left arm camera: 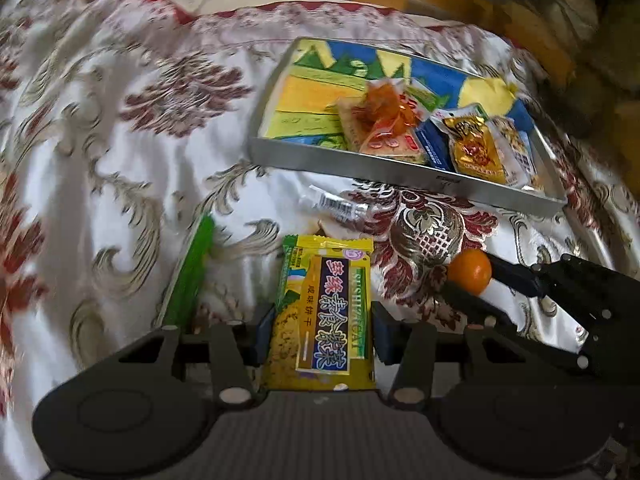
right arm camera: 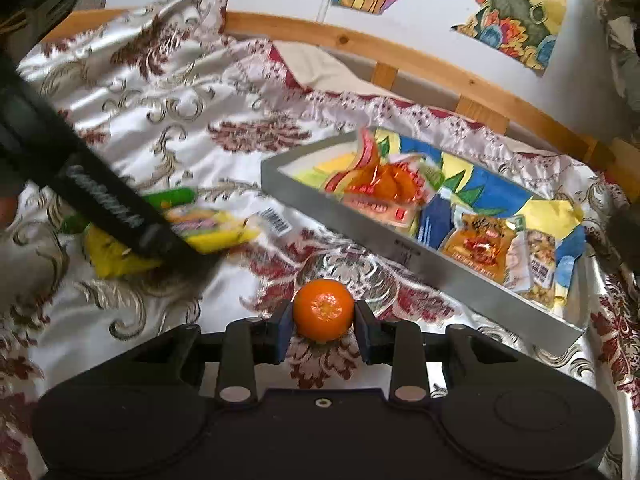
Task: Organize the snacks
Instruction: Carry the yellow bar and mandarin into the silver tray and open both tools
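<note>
Both loaded: left hand-held gripper (left arm camera: 322,330) clamps yellow cracker packet (left arm camera: 324,312), right hand-held gripper (right arm camera: 323,330) clamps mandarin (right arm camera: 323,309), both over bedspread (left arm camera: 120,152). Only right view shows wall drawings (right arm camera: 516,12). Tray (left arm camera: 400,174) beyond: right half crowded, left half free.

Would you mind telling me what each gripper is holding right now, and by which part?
The left gripper clamps the yellow cracker packet across its long side edges; the right gripper grips the tangerine by its opposite sides.

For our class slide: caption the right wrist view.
Right gripper holding a tangerine beside the snack tray.
</note>
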Demonstrator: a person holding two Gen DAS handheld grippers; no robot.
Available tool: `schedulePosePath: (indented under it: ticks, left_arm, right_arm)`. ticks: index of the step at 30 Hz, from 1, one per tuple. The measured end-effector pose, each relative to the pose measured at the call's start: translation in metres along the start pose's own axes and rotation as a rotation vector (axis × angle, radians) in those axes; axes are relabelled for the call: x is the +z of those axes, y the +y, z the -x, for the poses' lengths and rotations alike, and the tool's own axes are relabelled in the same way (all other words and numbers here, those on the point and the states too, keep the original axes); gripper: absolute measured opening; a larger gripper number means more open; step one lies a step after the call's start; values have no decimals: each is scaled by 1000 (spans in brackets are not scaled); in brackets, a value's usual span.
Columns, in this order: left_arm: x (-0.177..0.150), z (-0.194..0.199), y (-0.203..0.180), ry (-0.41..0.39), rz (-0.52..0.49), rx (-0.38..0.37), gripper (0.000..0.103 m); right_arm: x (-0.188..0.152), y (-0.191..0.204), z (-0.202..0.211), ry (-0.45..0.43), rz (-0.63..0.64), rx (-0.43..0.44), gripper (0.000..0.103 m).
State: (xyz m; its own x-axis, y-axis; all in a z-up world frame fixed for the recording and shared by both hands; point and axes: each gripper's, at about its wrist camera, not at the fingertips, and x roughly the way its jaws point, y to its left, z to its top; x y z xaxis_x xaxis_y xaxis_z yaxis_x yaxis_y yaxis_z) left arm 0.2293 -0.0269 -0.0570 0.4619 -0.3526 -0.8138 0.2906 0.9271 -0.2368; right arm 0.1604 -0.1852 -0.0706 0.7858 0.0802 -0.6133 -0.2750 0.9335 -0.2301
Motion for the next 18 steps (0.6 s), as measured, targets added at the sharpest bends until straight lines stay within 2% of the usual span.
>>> schedulePosePath:
  ticks: [5, 11, 18]
  left_arm:
    - [-4, 24, -8, -77, -12, 38, 52]
    - [-3, 47, -16, -189, 4, 25, 52]
    - [3, 53, -22, -289, 8, 18, 52]
  right_arm:
    - [6, -8, 9, -32, -39, -11, 34]
    - [16, -20, 25, -108, -97, -9, 34]
    - [25, -33, 35, -200, -147, -22, 34]
